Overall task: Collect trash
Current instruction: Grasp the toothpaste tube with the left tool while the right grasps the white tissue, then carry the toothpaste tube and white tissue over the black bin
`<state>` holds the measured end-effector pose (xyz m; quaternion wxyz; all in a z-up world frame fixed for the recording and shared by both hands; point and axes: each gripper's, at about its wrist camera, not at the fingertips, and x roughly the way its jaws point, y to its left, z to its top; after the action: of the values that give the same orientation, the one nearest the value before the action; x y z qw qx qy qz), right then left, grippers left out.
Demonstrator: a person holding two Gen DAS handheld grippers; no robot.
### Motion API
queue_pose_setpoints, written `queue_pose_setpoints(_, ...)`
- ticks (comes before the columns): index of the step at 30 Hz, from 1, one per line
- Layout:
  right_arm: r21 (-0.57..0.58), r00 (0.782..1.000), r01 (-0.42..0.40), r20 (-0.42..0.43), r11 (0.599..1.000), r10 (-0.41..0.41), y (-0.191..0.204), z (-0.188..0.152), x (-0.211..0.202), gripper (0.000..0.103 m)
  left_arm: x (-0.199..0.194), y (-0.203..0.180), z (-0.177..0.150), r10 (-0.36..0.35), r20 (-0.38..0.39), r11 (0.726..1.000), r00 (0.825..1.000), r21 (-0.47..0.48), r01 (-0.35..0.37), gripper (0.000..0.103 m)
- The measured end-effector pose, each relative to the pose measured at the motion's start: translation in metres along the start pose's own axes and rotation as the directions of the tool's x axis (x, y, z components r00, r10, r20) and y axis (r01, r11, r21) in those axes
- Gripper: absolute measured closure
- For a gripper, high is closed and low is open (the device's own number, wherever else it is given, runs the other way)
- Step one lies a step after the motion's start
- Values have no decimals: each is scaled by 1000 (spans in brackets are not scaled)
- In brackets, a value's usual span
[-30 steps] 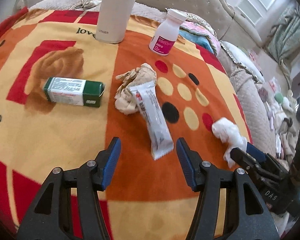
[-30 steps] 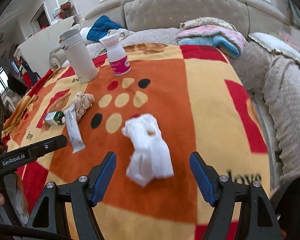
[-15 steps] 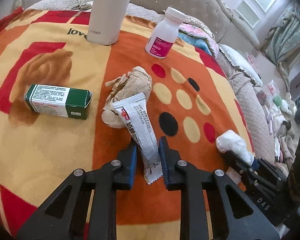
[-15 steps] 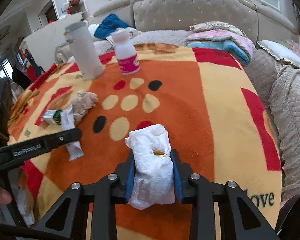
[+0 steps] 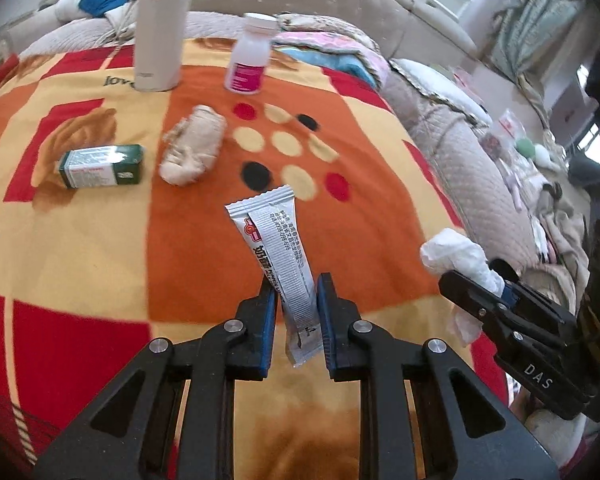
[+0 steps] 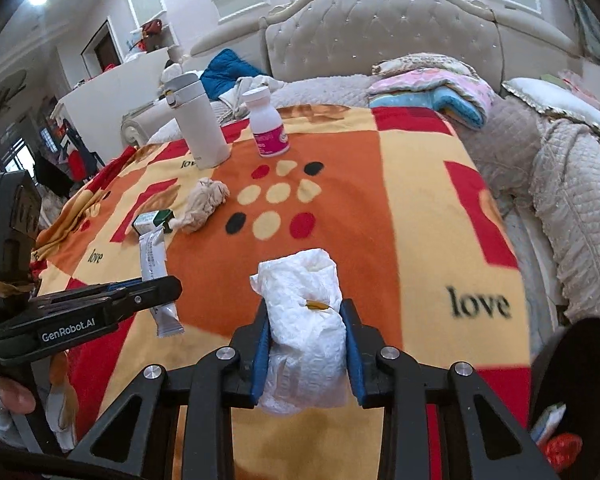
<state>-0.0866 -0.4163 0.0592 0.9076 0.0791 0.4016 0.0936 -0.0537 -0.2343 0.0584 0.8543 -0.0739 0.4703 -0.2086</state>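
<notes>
My left gripper (image 5: 296,280) is shut on a silver snack wrapper (image 5: 274,236), lifted off the orange patterned blanket (image 5: 100,248) and sticking up between the blue pads. My right gripper (image 6: 305,308) is shut on a crumpled white tissue (image 6: 304,300), also raised above the blanket. The left wrist view shows that tissue (image 5: 456,256) in the right gripper (image 5: 496,288) at the right edge. From the right wrist camera, the wrapper (image 6: 154,260) hangs in the left gripper (image 6: 156,286) at the left. A crumpled beige paper wad (image 5: 194,144) lies on the blanket further back.
A green and white box (image 5: 102,166) lies left of the beige wad. A white flask (image 5: 160,28) and a white bottle with a pink label (image 5: 250,54) stand at the blanket's far side. Folded blankets (image 6: 432,88) and a tufted headboard (image 6: 380,36) lie beyond. A hand (image 6: 4,396) holds the left gripper.
Both grippers closed, the left on the wrapper and the right on the white tissue, then lifted them off the blanket and drew back. The beige wad now lies alone.
</notes>
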Motion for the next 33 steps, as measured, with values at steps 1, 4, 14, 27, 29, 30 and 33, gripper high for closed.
queue_pose_setpoints(1,5,1000,5,2,1000,-5,-2,-3,-4,72,-1,-5,-3,-3,0,1000,1000,11,3,86)
queue_pose_setpoints(4,23,1000,23,8,999,-23,-9,-13,-18,72,-5,-24,-11,-14,0,999,1000,47,14,86)
queue_pose_setpoints(14,85,996,76,39,993,-79,-41,-38,-58,72,-8,-72,-26,-53,-6,990,999,132,53,86)
queue_pose_setpoints(27,172,988,132,60,976,-144,-85,-56,-92,72,5,-123,-34,-88,-40,972,995,216,95,86)
queue_pose_setpoints(29,187,986,142,61,972,-155,-93,-58,-96,72,7,-129,-35,-95,-45,969,994,226,103,86)
queue_pose_setpoints(30,193,985,145,60,970,-159,-97,-59,-97,72,8,-133,-36,-99,-48,967,994,232,108,86)
queue_pose_setpoints(33,212,983,160,56,964,-175,-108,-64,-102,72,12,-145,-37,-108,-57,960,993,255,119,86)
